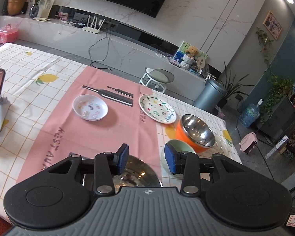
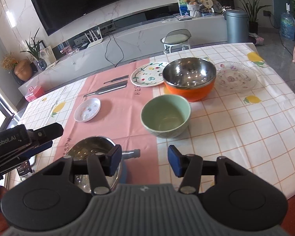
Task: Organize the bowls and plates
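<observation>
Both grippers hang over the surface's near edge with jaws apart and nothing between them: left gripper (image 1: 146, 160), right gripper (image 2: 144, 162). A steel bowl (image 2: 92, 149) sits just below them. The green bowl (image 2: 166, 116) and orange bowl (image 2: 189, 80) stand mid-surface, with the plates toward the far edge.

Black tongs (image 1: 145, 160) with blue pads (image 1: 122, 158), silver pivot screws, ribbed grey base, round black discs.

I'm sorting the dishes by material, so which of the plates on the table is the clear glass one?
The clear glass plate at the far right, beside the orange bowl. The other two are opaque white: the green-vine plate and the small sticker-pattern dish.
</observation>
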{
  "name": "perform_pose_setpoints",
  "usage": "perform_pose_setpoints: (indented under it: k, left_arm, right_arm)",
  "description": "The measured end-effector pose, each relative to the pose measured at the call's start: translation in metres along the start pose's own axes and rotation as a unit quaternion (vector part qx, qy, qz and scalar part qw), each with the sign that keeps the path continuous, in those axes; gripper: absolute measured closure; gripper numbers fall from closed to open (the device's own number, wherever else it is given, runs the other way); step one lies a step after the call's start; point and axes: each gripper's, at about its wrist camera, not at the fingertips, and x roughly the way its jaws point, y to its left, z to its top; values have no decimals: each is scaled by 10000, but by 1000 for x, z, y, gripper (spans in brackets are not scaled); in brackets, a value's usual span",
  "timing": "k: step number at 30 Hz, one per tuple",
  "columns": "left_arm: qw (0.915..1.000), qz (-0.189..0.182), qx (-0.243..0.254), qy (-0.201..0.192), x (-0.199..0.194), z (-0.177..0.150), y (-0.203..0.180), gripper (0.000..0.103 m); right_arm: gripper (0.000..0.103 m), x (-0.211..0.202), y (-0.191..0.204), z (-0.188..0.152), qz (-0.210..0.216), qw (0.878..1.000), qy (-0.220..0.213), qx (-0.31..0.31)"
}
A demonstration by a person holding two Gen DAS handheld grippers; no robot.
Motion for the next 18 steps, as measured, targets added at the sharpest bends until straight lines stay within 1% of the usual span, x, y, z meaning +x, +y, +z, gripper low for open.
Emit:
perform_pose_setpoints:
  k: [6, 10, 13, 18]
  left_arm:
    - [9989, -374, -16, 271, 26, 16, -23, 58]
    - [9979, -451, 23, 463, 44, 25, -35, 58]
    - [9966, -558, -67, 600, 58, 30, -38, 58]
    - [9951, -562, -145, 795, 84, 38, -42, 58]
  right_arm:
    - [46, -6, -24, 24, -252, 9994, -249, 47]
    - [46, -5, -39, 39, -389, 9986, -358, 56]
    - [45, -1, -48, 49, -532, 9978, -386, 45]
    - [45, 13, -62, 66, -739, 9965, -367, 93]
